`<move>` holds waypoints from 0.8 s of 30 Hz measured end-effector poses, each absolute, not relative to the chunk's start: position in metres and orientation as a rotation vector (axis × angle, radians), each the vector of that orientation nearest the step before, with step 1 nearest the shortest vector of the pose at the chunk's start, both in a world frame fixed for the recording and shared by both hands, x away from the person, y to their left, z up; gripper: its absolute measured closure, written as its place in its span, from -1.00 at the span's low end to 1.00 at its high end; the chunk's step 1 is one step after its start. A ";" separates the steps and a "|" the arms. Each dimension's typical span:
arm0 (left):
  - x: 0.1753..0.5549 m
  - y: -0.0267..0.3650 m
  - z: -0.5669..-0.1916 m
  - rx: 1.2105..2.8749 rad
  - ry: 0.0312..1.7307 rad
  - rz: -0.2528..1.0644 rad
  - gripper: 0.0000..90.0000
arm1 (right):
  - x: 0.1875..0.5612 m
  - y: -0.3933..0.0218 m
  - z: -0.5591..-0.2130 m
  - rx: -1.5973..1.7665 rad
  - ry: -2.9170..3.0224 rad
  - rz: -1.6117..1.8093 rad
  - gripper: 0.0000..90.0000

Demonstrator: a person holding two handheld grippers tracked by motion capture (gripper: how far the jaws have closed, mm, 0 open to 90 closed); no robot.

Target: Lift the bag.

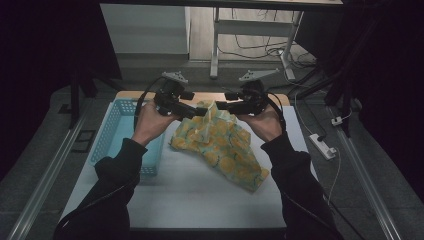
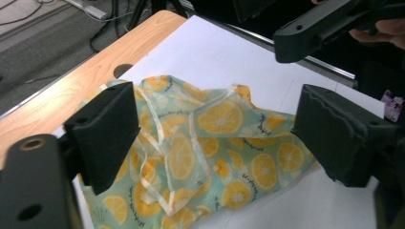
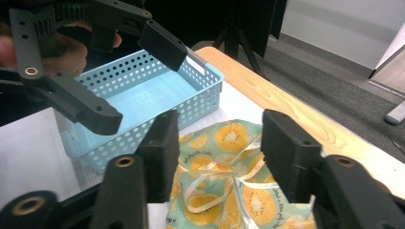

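Cloth (image 1: 220, 147) printed with lemons lies crumpled beside the blue basket (image 1: 107, 132), apparently released by both spread-fingered grippers, left (image 1: 200, 112) and right (image 1: 221, 106); separate edges should be regrasped before lifting.

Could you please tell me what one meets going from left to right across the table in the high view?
Blue basket → left hand-held gripper → right hand-held gripper → white power strip on the floor. The lemon-print cloth lies below both grippers, so its place overlaps theirs.

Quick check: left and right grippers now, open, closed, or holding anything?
Left gripper: open, nothing held, above the lemon-print cloth.
Right gripper: open, nothing held, above the same cloth.
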State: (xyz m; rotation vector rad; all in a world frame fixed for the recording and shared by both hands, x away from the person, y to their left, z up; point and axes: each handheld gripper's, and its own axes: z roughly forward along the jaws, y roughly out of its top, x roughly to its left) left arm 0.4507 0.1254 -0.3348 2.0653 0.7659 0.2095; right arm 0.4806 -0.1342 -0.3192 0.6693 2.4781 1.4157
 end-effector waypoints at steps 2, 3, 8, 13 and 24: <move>0.448 0.126 -0.336 2.068 0.770 0.219 -0.73 | 0.479 -0.135 -0.320 0.668 2.476 1.415 -0.04; 0.446 0.126 -0.336 2.065 0.768 0.217 -0.75 | 0.478 -0.136 -0.321 0.668 2.475 1.416 -0.08; 0.437 0.130 -0.339 2.062 0.752 0.210 -0.89 | 0.472 -0.140 -0.325 0.671 2.463 1.426 -0.26; 0.431 0.134 -0.349 2.048 0.746 0.209 -0.98 | 0.467 -0.145 -0.329 0.676 2.438 1.451 -0.45; 0.417 0.146 -0.378 2.037 0.741 0.169 -1.00 | 0.453 -0.148 -0.346 0.681 2.442 1.442 -0.75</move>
